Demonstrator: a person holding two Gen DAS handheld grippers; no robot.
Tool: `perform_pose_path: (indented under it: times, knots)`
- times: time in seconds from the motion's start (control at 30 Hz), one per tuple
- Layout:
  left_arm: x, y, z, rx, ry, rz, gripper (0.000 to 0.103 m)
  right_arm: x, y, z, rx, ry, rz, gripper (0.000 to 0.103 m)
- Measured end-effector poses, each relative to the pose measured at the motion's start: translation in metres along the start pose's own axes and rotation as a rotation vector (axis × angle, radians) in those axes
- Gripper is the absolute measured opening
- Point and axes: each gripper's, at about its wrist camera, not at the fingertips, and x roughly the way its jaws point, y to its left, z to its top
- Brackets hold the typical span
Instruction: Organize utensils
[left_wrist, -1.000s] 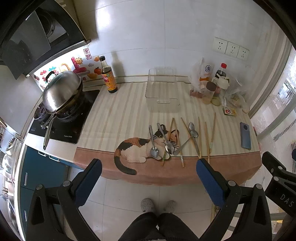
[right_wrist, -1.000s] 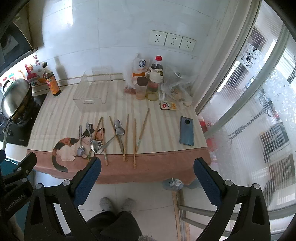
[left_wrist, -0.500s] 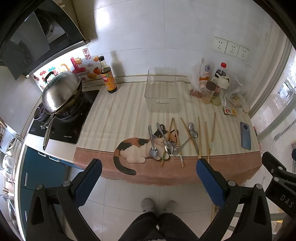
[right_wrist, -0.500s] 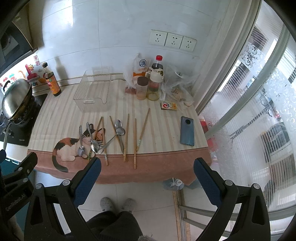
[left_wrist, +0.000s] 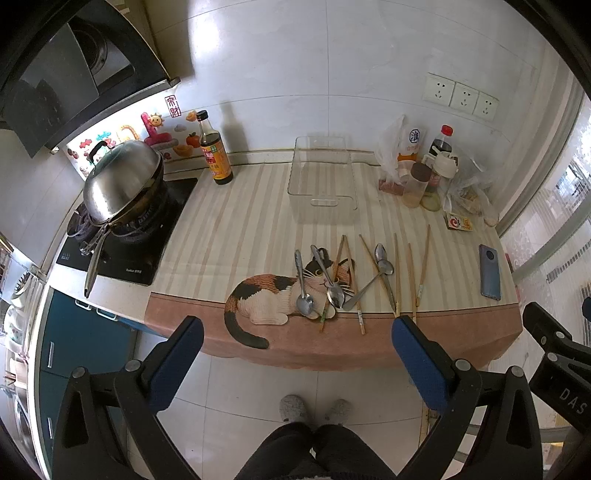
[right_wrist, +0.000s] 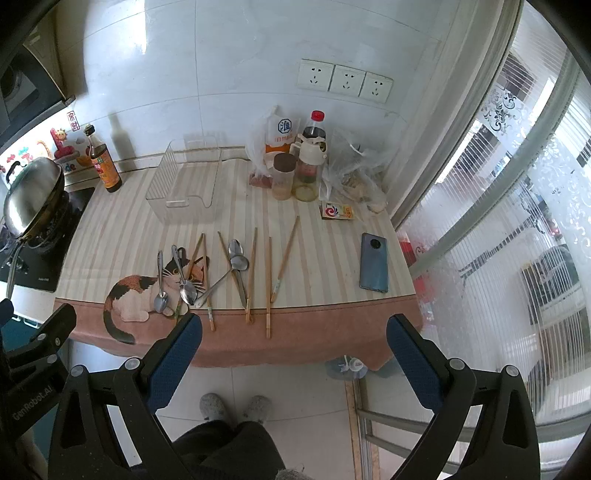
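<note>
Several metal spoons (left_wrist: 303, 282) and wooden chopsticks (left_wrist: 423, 271) lie loose near the front edge of the striped counter mat (left_wrist: 236, 236); they also show in the right wrist view as spoons (right_wrist: 161, 278) and chopsticks (right_wrist: 252, 269). A clear plastic bin (left_wrist: 322, 183) stands empty behind them, also seen in the right wrist view (right_wrist: 184, 184). My left gripper (left_wrist: 295, 354) is open and empty, held above the floor in front of the counter. My right gripper (right_wrist: 293, 354) is open and empty, likewise short of the counter edge.
A steel wok (left_wrist: 123, 184) sits on the stove at left. A soy sauce bottle (left_wrist: 216, 153) stands by the wall. Bottles, jars and bags (left_wrist: 424, 173) crowd the back right. A phone (left_wrist: 489, 271) lies at the right. The person's feet (left_wrist: 314, 408) stand below.
Both views have shifted very slightly; the utensils and bin have not moved and both grippers stay open.
</note>
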Motion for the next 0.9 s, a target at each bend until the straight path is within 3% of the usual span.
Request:
perform_pose_path:
  times: [0.9]
  knots:
    - [-0.0006,-0.003,0.0018,0.0,-0.001,0.002,0.103,0.0006,-0.0009,-0.0006,0.001,0.004,0.004,0.101]
